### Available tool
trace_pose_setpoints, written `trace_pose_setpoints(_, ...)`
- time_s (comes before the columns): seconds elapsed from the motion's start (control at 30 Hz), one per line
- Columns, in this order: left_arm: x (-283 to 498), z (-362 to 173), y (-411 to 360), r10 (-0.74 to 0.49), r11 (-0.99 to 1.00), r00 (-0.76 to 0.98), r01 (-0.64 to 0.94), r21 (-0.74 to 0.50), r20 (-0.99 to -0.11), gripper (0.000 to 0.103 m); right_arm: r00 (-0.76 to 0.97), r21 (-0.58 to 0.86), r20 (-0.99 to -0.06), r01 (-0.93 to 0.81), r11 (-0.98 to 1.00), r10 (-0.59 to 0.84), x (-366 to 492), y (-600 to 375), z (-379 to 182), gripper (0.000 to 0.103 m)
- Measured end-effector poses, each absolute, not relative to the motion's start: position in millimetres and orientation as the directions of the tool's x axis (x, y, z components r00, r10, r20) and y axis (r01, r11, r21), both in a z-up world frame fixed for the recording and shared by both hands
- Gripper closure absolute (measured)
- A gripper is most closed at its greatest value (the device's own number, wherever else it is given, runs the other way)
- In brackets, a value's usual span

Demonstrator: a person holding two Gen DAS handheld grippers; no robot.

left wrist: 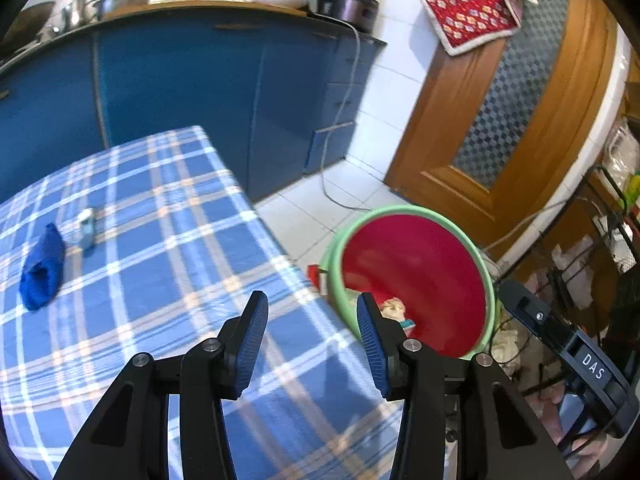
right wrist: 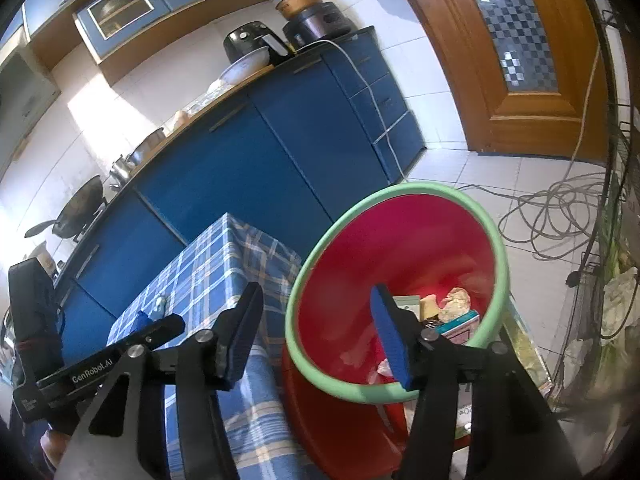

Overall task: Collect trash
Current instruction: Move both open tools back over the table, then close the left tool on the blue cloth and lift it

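Left hand-held gripper (left wrist: pixel 312 336) tilted down, jaws apart, nothing btwn. Right hand-held gripper (right wrist: pixel 316 332) jaws apart, empty, pointing 12 o'clock.

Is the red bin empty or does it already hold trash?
Holds trash. The red bin has crumpled paper and small boxes lying at its bottom, far from full.

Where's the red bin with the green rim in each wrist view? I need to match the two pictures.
Left wrist view: the red bin is right of centre, on the floor past the table's edge, partly behind the left gripper's right finger.
Right wrist view: the bin fills the centre-right, behind the right gripper's right finger, trash inside.
Shared landmark: the checked tablecloth, left of the bin in both.
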State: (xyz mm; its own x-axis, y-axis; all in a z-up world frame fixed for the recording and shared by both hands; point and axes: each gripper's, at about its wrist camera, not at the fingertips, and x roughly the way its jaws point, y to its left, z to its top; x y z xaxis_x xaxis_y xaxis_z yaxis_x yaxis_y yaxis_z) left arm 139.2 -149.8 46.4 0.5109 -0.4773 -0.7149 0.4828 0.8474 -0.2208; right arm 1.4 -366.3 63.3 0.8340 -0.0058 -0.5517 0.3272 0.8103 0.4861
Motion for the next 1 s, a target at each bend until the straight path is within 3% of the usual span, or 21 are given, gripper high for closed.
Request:
trace_pose_setpoints(0.27,147.9,50.3,-108.0,-0.418,0.893,0.565,0.399,-0.208,-0.711,0.055,0.831,0.466,-0.556,0.287,0.837,0.025,14.9,-344.1,67.4,0.032)
trace_pose_setpoints(0.83,189.3,48.3,-2.6,-0.204,0.977,0.652,0.187,-0.106,-0.730,0.055,0.806,0.419,-0.584,0.198,0.886,0.095,67.0,-290.1,79.8,0.028)
trace_pose_setpoints(1.0,205.8,34.6,21.0,-0.147,0.988,0.643,0.131,-0.082,-0.751,0.049,0.797,0.396,-0.592,0.158,0.905,0.120,86.5,-269.2,84.0,0.028)
